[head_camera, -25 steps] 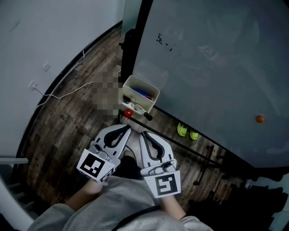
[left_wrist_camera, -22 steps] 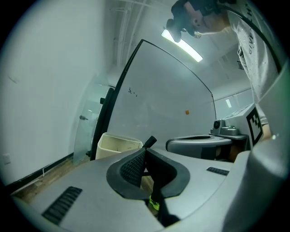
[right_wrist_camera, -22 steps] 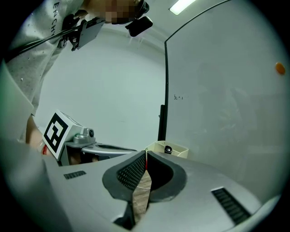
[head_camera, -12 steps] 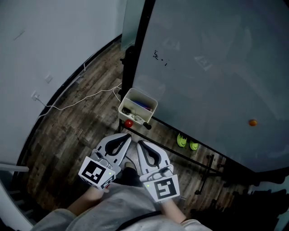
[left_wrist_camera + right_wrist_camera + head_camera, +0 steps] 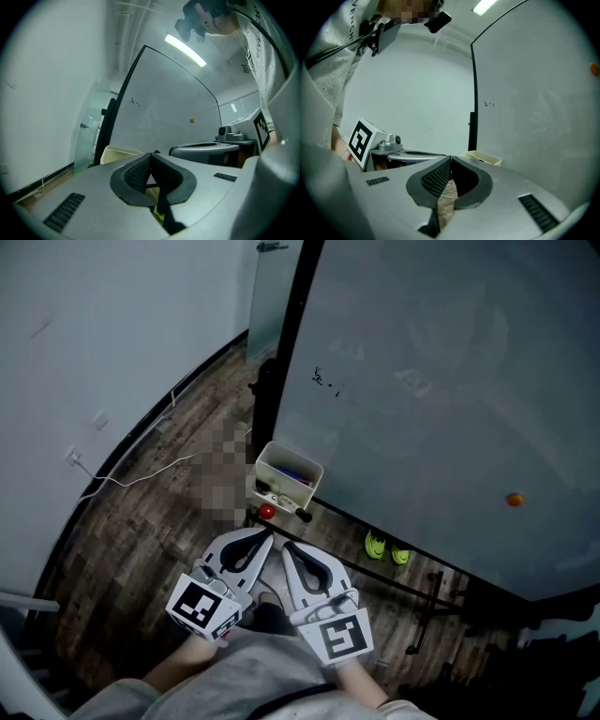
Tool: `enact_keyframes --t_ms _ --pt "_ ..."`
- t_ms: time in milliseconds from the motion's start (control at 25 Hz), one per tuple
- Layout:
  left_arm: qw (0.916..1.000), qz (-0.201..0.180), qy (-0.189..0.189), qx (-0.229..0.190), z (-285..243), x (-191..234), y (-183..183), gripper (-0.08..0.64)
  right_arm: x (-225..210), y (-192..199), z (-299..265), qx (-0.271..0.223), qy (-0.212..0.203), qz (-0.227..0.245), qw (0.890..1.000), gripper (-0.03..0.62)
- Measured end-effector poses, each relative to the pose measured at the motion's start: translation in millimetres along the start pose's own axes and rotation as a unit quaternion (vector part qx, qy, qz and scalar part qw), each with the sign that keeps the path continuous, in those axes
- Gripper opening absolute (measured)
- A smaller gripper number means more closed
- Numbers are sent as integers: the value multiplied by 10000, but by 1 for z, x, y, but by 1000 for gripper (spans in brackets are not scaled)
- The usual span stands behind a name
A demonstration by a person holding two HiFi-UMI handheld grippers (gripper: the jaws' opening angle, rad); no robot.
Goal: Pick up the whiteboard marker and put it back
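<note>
Wood floor (image 5: pixel 141 521) fills the lower left of the head view, dim and planked. Nearest us, at bottom centre, the left gripper (image 5: pixel 263 536) and right gripper (image 5: pixel 287 547) sit side by side, tips pointing up the frame. Each gripper's own view shows its jaws pressed together, pad against pad, with nothing between them.

Just beyond the tips, near the middle of the frame, a cream box (image 5: pixel 270 465) hangs at the lower left corner of the board (image 5: pixel 450 381). Inside it lie a few small things. We take the bluish one at the far side for a marker (image 5: pixel 298 475), though it is too small to be sure. A red thing (image 5: pixel 266 512) sits just below the box.

We judge the marker light and stiff, with a smooth round barrel that could roll or slip under the pads. We would open one gripper and pinch across the middle of the barrel, not the cap, which might pull off.

Farther up, the board is nearly bare, with an orange dot (image 5: pixel 514 500) at right.
</note>
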State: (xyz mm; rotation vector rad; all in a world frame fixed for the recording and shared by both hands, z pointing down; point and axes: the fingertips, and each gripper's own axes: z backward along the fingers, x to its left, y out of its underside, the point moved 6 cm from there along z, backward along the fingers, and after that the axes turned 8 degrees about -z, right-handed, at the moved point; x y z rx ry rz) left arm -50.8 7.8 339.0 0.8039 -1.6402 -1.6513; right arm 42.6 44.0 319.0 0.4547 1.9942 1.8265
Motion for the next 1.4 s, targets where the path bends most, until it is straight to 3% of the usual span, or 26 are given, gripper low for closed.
enact_keyframes --t_ms 1400 --pt "9995 284 108 16 -2 13 10 15 0 5 -11 292 -128 -94 9994 20"
